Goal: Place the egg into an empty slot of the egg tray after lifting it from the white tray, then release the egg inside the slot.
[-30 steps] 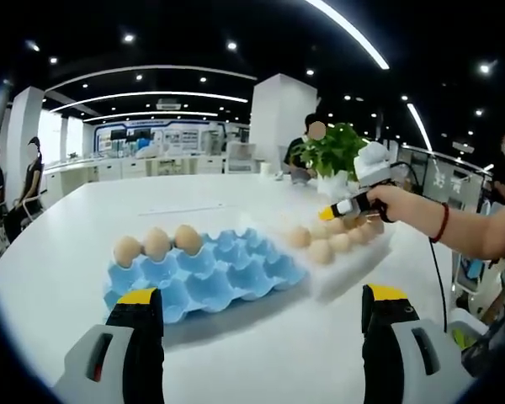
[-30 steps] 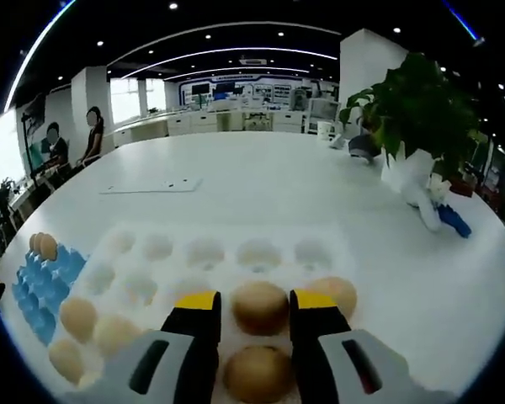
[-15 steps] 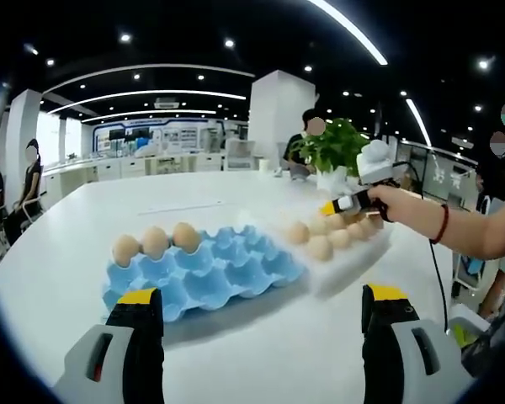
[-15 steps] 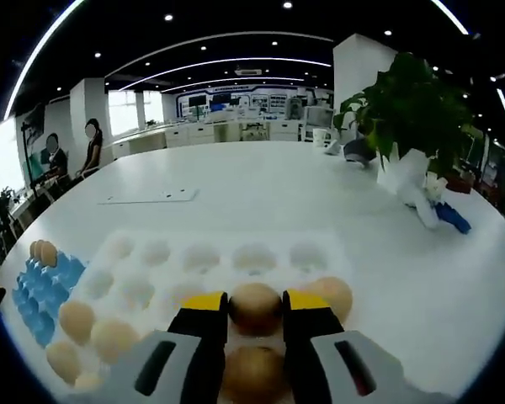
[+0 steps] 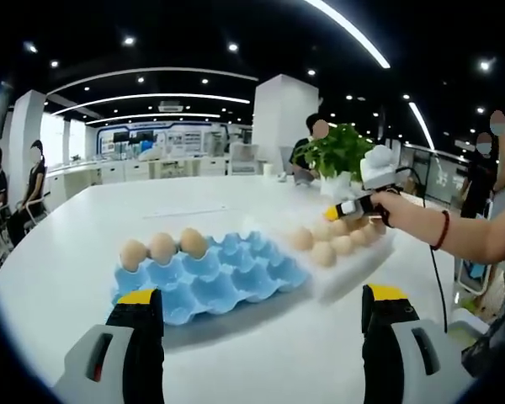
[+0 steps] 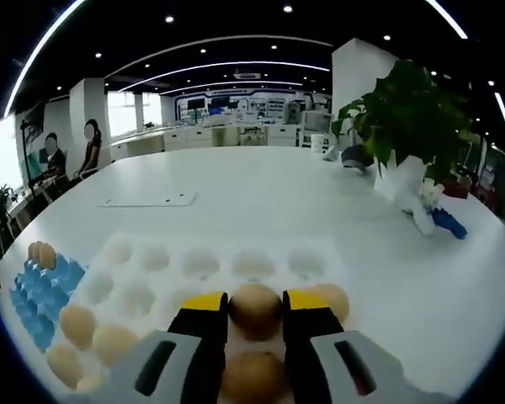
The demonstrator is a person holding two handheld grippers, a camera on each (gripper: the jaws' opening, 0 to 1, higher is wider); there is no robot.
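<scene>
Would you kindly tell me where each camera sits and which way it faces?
Left gripper view: rides the open left gripper, facing across the table at the blue tray and white tray; the person's arm holds the right gripper over it.
Right gripper view: rides the right gripper, low over the white tray, jaws shut on an egg, facing a plant.
Both share both trays, the plant and the table.

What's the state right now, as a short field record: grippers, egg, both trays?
right gripper: shut on egg over white tray
left gripper: open, holding nothing, above table
blue egg tray: three eggs along its far edge, other slots empty
white tray: several eggs left, far row of slots empty
task stage: egg gripped, not yet in the blue egg tray
</scene>
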